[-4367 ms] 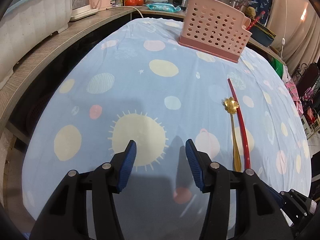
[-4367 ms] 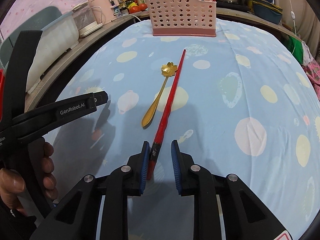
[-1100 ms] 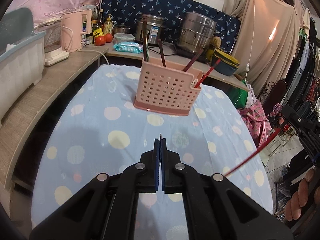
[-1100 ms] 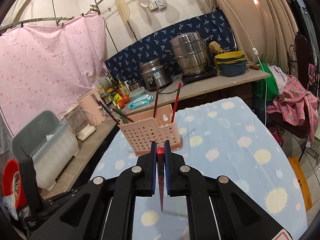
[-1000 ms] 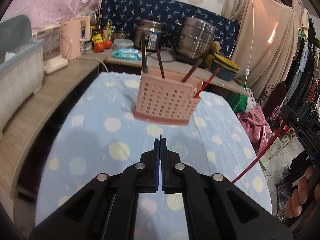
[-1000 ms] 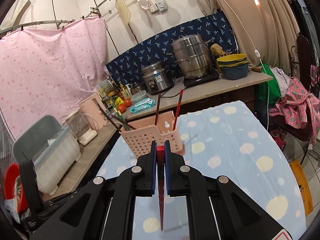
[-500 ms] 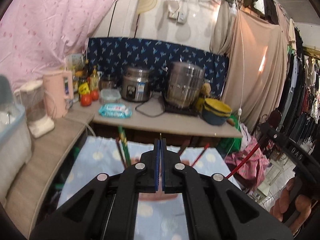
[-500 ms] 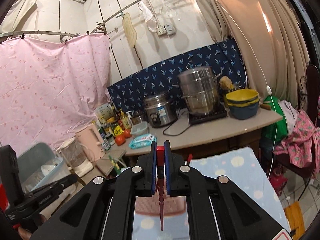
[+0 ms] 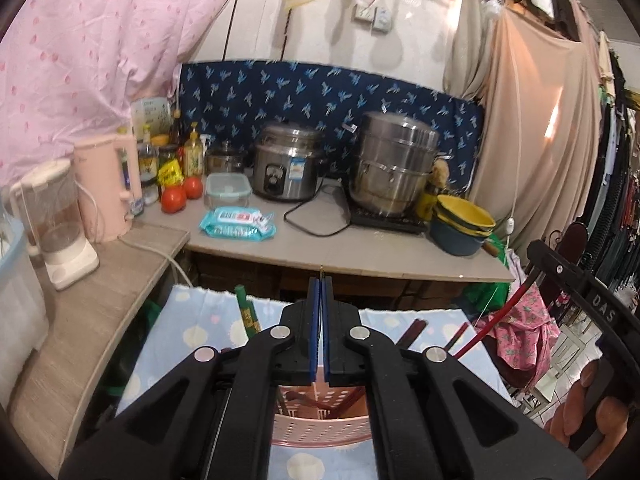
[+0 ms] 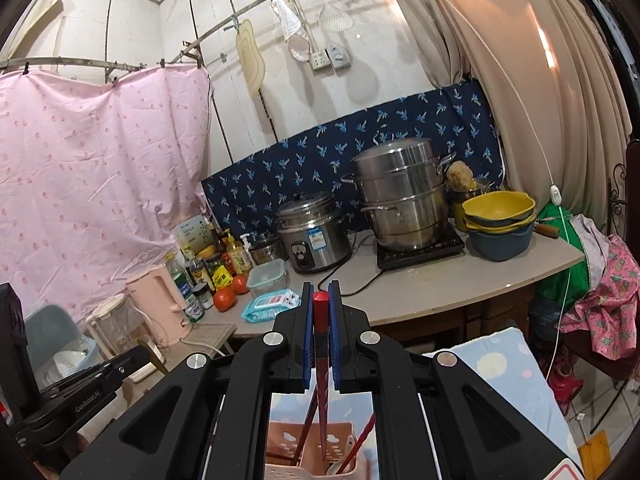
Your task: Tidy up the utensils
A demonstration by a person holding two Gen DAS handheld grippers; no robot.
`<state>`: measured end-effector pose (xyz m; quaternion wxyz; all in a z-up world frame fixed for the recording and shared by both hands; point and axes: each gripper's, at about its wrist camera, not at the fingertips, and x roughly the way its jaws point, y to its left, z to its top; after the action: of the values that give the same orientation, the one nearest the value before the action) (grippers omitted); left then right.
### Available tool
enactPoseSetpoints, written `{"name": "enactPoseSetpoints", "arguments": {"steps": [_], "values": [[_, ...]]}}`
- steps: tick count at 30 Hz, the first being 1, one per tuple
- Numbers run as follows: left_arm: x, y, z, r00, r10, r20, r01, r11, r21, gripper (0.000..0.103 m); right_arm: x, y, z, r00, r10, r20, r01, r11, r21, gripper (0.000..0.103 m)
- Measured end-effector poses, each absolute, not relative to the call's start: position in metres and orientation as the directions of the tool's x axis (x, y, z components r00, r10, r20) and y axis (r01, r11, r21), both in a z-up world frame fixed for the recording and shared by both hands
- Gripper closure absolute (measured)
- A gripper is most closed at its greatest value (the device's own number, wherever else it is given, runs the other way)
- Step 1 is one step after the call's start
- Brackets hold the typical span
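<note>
red chopstick [image 10: 320,344] shows clamped between the right gripper [image 10: 320,334] pads only in the right wrist view, hanging point-down over the pink basket [image 10: 288,446]. left wrist view shows the left gripper [image 9: 320,332] pinched on a thin gold spoon handle [image 9: 321,268], above the same basket [image 9: 320,428] on the blue dotted tablecloth [image 9: 192,324].

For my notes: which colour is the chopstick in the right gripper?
Red chopstick, clearest in the right wrist view.
</note>
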<state>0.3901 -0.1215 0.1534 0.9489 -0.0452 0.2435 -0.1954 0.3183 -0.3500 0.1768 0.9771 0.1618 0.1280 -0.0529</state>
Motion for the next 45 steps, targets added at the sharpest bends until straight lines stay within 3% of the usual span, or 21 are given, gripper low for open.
{"name": "enactPoseSetpoints", "arguments": {"steps": [11,15,17,19,23,27,31,42,45], "values": [[0.404,-0.115,0.121,0.776,-0.374,-0.509,0.310,0.927,-0.209,0.100,0.343,-0.328,0.133,0.931,-0.034,-0.363,0.134,0.957,0.256,0.096],[0.402,-0.109,0.121,0.772,-0.375,-0.513,0.295,0.927,-0.233,0.070,0.343,-0.325,0.132,0.929,-0.039,-0.367,0.136,0.961,0.242,0.092],[0.397,-0.107,0.122,0.784,-0.359,-0.507,0.283,0.933,-0.224,0.062,0.341,-0.324,0.133,0.931,-0.047,-0.363,0.139,0.963,0.231,0.085],[0.390,-0.106,0.125,0.793,-0.352,-0.496,0.282,0.936,-0.212,0.061,0.337,-0.323,0.134,0.932,-0.054,-0.359,0.142,0.964,0.224,0.077],[0.378,-0.102,0.128,0.796,-0.354,-0.492,0.283,0.935,-0.215,0.059,0.329,-0.323,0.133,0.929,-0.052,-0.365,0.143,0.964,0.226,0.077],[0.359,-0.100,0.131,0.805,-0.338,-0.489,0.278,0.941,-0.193,0.049,0.315,-0.320,0.127,0.922,-0.040,-0.384,0.138,0.963,0.231,0.077],[0.337,-0.100,0.129,0.810,-0.310,-0.497,0.270,0.951,-0.154,0.045,0.299,-0.314,0.117,0.910,-0.023,-0.413,0.131,0.964,0.234,0.070],[0.289,-0.090,0.106,0.800,-0.231,-0.554,0.228,0.971,-0.075,0.040,0.249,-0.294,0.087,0.860,-0.012,-0.510,0.143,0.965,0.219,0.069],[0.280,-0.086,0.100,0.800,-0.202,-0.565,0.211,0.976,-0.051,0.034,0.235,-0.286,0.078,0.840,-0.032,-0.541,0.155,0.971,0.184,0.068]]}}
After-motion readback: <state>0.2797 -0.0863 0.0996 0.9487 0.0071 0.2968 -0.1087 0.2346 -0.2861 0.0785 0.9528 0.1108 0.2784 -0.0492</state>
